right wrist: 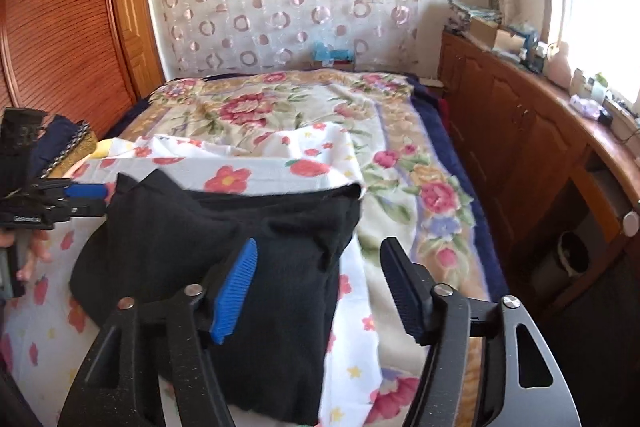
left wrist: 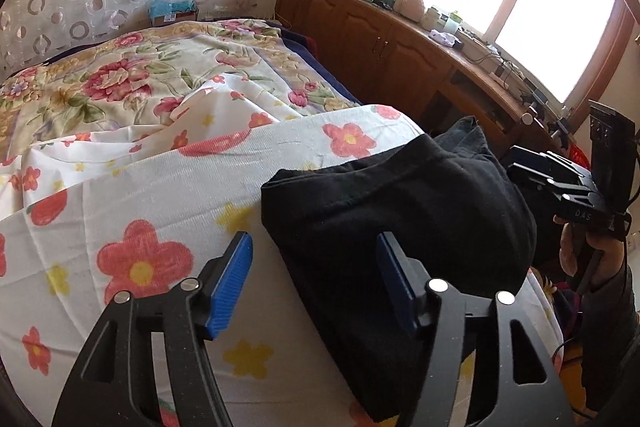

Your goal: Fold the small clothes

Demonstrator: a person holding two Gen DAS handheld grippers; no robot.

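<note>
A black garment [left wrist: 400,227] lies folded on a white cloth with red and yellow flowers [left wrist: 140,211] spread over the bed. My left gripper [left wrist: 314,241] is open just above the garment's near left edge; its blue pads [left wrist: 230,283] press on nothing. From the other side, the garment [right wrist: 224,227] lies under and left of my right gripper [right wrist: 320,245], which is open with nothing between its fingers. Each gripper shows in the other's view: the right gripper [left wrist: 520,163] behind the garment, the left gripper [right wrist: 105,199] at its far left corner.
A flowered blanket [right wrist: 304,107] covers the far part of the bed. A long wooden cabinet [right wrist: 520,131] with clutter on top runs along the right under a window. Wooden wardrobe doors [right wrist: 60,27] stand at left. A person's hand [left wrist: 576,247] holds the right gripper.
</note>
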